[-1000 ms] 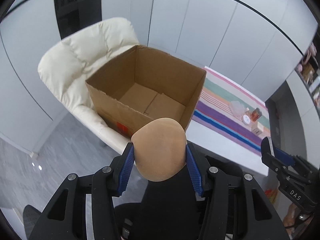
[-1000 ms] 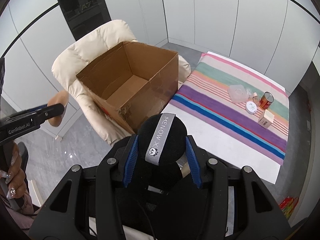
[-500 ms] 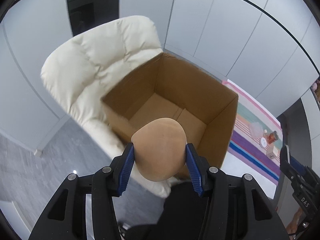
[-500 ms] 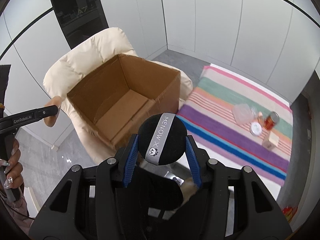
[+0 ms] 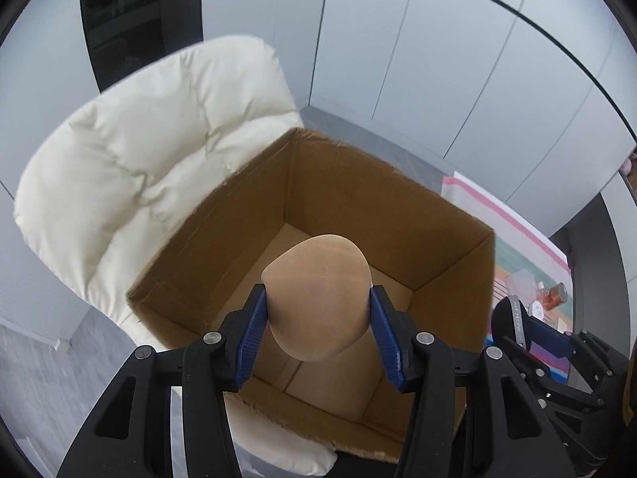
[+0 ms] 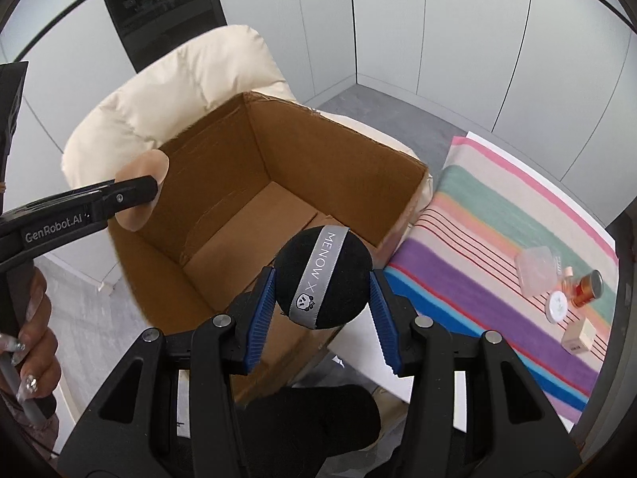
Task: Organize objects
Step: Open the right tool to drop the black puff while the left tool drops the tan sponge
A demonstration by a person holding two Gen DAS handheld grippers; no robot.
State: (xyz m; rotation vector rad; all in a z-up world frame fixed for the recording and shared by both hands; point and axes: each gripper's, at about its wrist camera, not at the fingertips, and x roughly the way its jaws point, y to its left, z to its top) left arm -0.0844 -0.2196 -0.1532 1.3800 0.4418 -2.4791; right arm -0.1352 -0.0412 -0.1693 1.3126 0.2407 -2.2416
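My left gripper (image 5: 317, 324) is shut on a tan makeup puff (image 5: 317, 294) and hangs over the open cardboard box (image 5: 358, 183), whose floor looks bare. My right gripper (image 6: 321, 296) is shut on a round black puff (image 6: 323, 277) with a grey ribbon band, over the box's (image 6: 286, 147) near right corner. The right wrist view shows the left gripper (image 6: 135, 193) and its tan puff (image 6: 143, 177) at the box's left wall. The right gripper (image 5: 529, 326) shows at the left wrist view's right edge.
The box sits on a cream padded chair (image 5: 131, 159). To its right a striped cloth (image 6: 497, 215) covers a white table and carries a clear case (image 6: 535, 271), an amber jar (image 6: 587, 288), a white round lid (image 6: 556, 306) and a small beige box (image 6: 578, 335). A hand (image 6: 32, 326) holds the left gripper's handle.
Both grippers have moved forward and down toward the box, each still holding its puff. The box now fills the middle of both views, with the left puff over its inside.
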